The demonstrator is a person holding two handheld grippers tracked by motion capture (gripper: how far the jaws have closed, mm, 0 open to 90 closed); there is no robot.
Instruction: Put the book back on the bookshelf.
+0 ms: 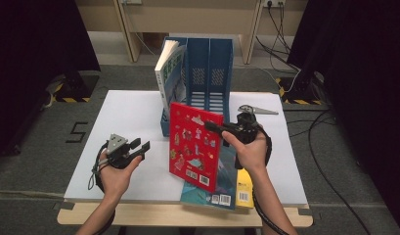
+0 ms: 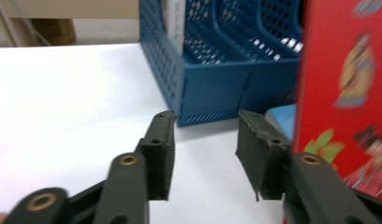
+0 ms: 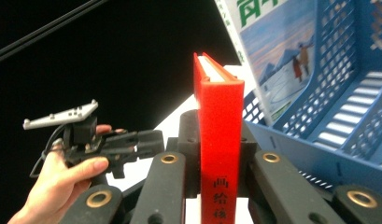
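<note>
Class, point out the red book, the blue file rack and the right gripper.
red book [image 1: 195,147], high view, on its front cover.
blue file rack [image 1: 207,54], high view, on a divider wall.
right gripper [image 3: 220,154], right gripper view, between its jaws.

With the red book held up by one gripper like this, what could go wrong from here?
The right gripper clamps the red book only at its spine, so the book could swing or slip. The left gripper is open and apart from it, giving no support. Heading for the blue file rack, the book might catch a divider or nudge the leaning book already in the left slot.
</note>
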